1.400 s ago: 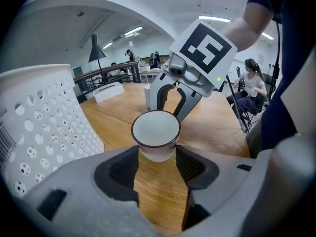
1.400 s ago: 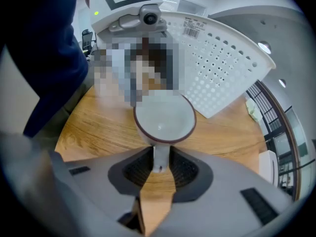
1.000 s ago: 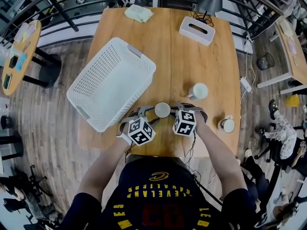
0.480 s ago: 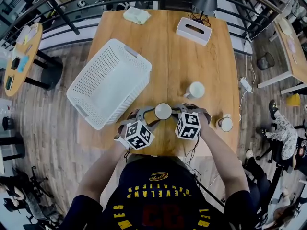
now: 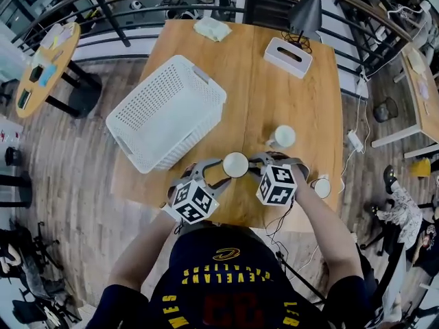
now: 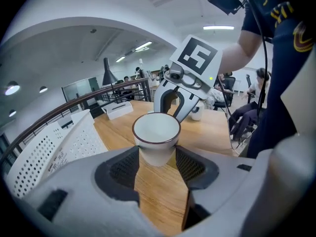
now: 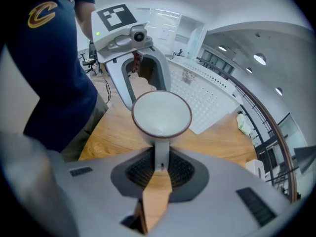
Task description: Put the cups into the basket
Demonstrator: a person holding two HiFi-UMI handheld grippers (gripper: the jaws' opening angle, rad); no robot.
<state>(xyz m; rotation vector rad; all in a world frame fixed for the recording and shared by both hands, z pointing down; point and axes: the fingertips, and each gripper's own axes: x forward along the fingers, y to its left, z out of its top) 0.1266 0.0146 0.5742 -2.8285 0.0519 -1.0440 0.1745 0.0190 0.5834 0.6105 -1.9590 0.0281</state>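
A white cup with a dark rim [image 5: 235, 164] stands near the table's front edge, between both grippers. My left gripper [image 5: 221, 171] is shut on the cup's body [image 6: 156, 137], one pad on each side. From the other side, my right gripper [image 5: 253, 164] is shut on the cup's handle [image 7: 160, 154], below the bowl [image 7: 161, 113]. Whether the cup rests on the wood I cannot tell. A second white cup [image 5: 282, 137] stands further back on the right, and a third cup [image 5: 321, 187] sits by the table's right edge. The white perforated basket [image 5: 168, 112] lies empty at the left.
A white tissue box [image 5: 288, 48] and a lamp [image 5: 309, 9] stand at the back right of the wooden table [image 5: 250, 94], with a pale cloth [image 5: 211, 28] at the back edge. A railing runs behind the table. Another round table [image 5: 44, 67] stands far left.
Both grippers and the cup keep their places on the table. The head view has shifted a little, so everything sits slightly lower and further right in the frame.
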